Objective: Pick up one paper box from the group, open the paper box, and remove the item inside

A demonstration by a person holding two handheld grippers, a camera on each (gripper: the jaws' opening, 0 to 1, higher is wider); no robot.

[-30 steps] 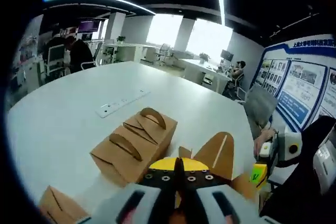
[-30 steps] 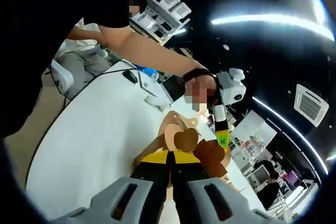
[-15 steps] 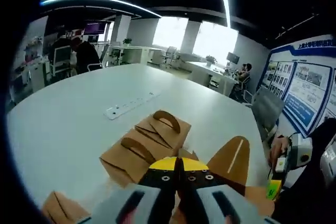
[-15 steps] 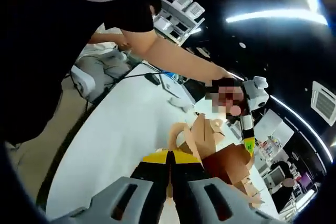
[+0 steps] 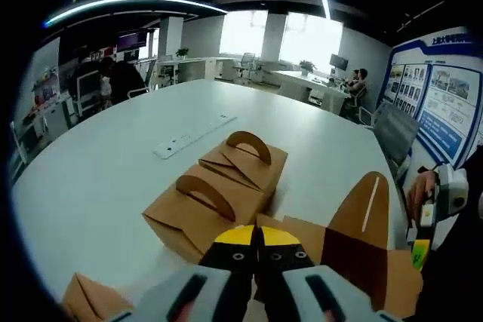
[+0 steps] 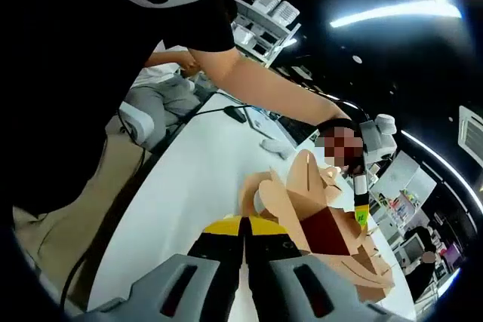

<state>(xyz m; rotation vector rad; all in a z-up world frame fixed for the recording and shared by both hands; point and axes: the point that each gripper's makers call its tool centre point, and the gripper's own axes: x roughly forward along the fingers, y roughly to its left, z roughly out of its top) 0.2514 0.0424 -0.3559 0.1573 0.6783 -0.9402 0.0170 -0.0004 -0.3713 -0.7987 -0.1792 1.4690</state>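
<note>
On white table (image 5: 98, 171), two closed paper boxes (image 5: 215, 205).

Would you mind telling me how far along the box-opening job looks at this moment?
Done: one paper box has been taken from the group; two closed boxes sit on the white table. In hand: the left gripper and right gripper are each shut on a flap of the paper box, whose top flaps are spread apart. Left: removing the item, which I cannot see inside.
</note>
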